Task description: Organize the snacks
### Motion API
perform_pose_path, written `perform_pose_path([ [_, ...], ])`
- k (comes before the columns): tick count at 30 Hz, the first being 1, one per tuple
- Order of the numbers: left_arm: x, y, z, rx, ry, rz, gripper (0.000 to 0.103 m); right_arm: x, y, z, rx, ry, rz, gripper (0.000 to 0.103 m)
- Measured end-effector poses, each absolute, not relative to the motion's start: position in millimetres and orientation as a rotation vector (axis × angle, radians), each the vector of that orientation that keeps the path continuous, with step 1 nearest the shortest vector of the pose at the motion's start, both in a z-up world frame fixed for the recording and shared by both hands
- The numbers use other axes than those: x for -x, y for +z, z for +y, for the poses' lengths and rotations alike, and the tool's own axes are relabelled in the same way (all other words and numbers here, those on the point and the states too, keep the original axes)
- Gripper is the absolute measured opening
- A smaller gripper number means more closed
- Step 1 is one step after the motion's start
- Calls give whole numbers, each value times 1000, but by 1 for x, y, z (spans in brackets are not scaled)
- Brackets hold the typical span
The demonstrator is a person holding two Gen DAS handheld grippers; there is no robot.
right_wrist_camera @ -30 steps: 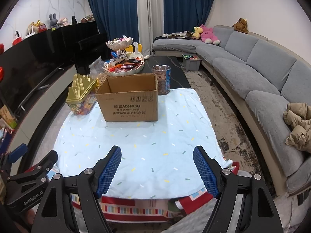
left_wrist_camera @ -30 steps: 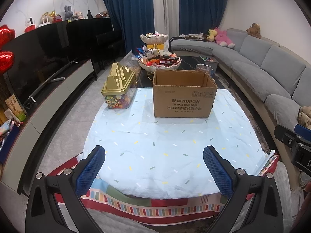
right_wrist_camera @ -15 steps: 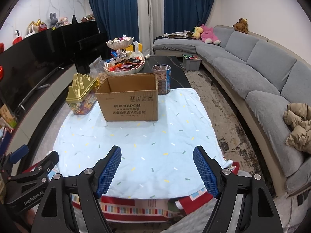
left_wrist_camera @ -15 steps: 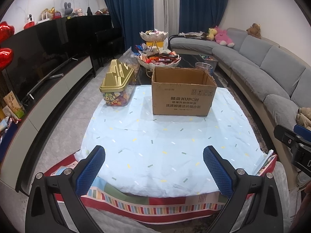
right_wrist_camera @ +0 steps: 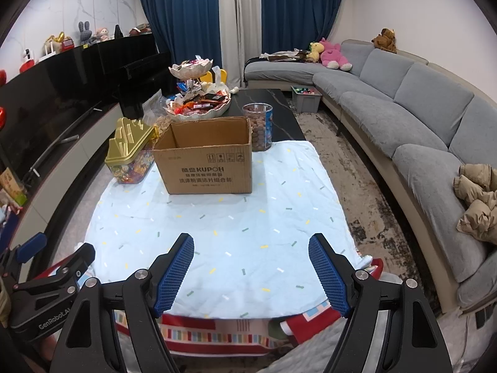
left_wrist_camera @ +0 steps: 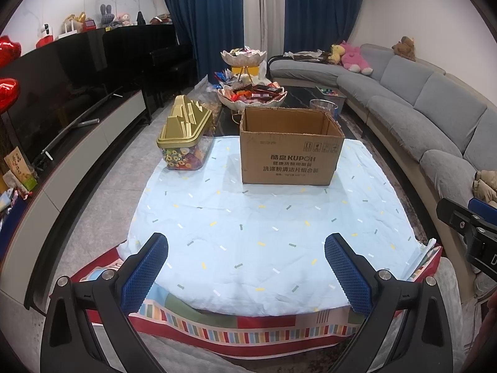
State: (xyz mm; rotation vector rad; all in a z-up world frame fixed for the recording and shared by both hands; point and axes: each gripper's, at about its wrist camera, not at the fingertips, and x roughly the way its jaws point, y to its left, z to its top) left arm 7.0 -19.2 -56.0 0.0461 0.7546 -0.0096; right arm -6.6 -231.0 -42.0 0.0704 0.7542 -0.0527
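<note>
Right wrist view: cardboard box stands open-topped on the blue cloth, its inside seemingly bare. Beside it, a gold-lidded candy tub; behind, a jar of brown snacks and tiered snack bowls. Left gripper and right gripper hover spread, empty.

A pale blue cloth covers the desk; on it stand an open cardboard box and, left of it, a gold-lidded candy tub.
</note>
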Motion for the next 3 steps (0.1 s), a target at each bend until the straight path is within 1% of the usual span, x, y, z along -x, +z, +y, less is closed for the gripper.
perform_pose_path([
  [3,-8,-57,-20,-51,-15,754,103,6,-42,-231,-74,-51,754,77],
])
